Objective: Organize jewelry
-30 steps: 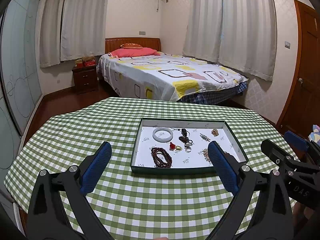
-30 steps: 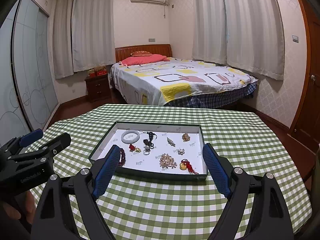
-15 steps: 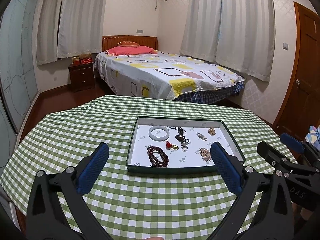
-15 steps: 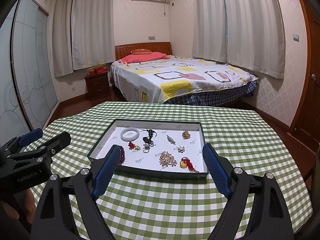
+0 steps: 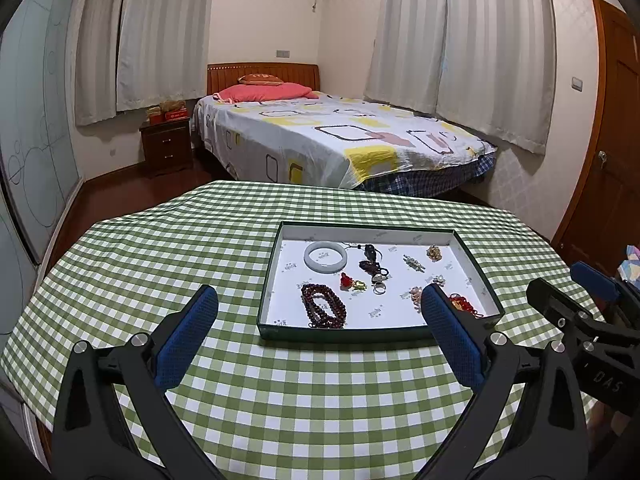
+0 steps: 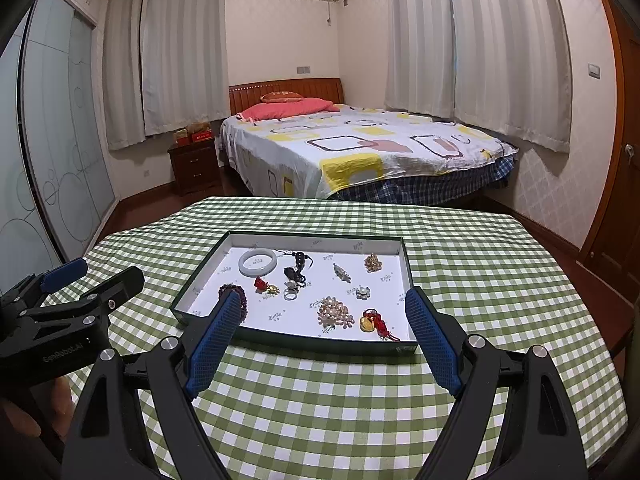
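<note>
Left gripper [image 5: 318,304]: blue-padded fingers spread wide, nothing between them, held above the near part of the table [image 5: 168,248], which is covered in green-and-white check cloth. Right gripper [image 6: 323,308]: likewise wide apart and empty, held over the near edge of the tray [image 6: 294,338].

The tray, dark green outside with a white lining, sits near the middle of the table, toward its right side in the left wrist view. Small grey logo marks are printed across the lining; the wording is too small to read.

Contents, right wrist view:
- white bangle [image 6: 258,263] at the far left corner;
- dark cord pendant [image 6: 298,266] just beside it;
- dark red bead bracelet [image 6: 234,294] at the near left, partly behind a finger;
- red and gold charm [image 6: 265,286];
- silver ring [image 6: 291,294];
- pearl cluster brooch [image 6: 335,312];
- gold pendant on red cord [image 6: 374,323] at the near right corner;
- gold ornament [image 6: 373,262] at the far right.

Writing: "GenRobot.AI" on the left gripper body seen from the right wrist; "DAS" on the right gripper body seen from the left wrist.
</note>
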`<state>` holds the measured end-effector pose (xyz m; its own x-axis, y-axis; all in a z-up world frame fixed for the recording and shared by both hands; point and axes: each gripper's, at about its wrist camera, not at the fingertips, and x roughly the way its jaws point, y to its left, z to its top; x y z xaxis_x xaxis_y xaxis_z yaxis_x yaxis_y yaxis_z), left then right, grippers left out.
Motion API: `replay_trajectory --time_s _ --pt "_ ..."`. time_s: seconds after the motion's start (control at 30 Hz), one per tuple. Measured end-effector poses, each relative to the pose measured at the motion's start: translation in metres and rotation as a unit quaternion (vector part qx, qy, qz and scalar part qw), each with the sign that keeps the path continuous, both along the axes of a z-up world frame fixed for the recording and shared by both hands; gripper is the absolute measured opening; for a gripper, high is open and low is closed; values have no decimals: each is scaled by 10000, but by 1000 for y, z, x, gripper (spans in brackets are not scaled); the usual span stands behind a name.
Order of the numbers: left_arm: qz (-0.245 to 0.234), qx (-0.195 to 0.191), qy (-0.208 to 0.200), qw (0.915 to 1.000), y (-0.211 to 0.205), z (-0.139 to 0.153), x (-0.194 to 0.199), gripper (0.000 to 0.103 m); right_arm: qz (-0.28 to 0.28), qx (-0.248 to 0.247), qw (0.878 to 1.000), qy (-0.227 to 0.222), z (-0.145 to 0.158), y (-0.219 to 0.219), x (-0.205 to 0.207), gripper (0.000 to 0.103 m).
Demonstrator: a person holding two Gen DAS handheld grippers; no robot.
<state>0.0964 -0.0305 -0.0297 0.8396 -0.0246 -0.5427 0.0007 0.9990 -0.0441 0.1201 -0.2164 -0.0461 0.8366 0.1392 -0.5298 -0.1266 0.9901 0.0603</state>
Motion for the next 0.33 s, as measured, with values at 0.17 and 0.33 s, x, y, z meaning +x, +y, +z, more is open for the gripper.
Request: replay_trajectory --time_s 0.17,0.33 --pt "10 -33 154 9999 3 -8 8 99 -19 35 9999 93 -7 -3 5 81" --pt "95 -54 437 9990 15 -23 28 99 -85 1 9998 201 -16 -12 18 81"
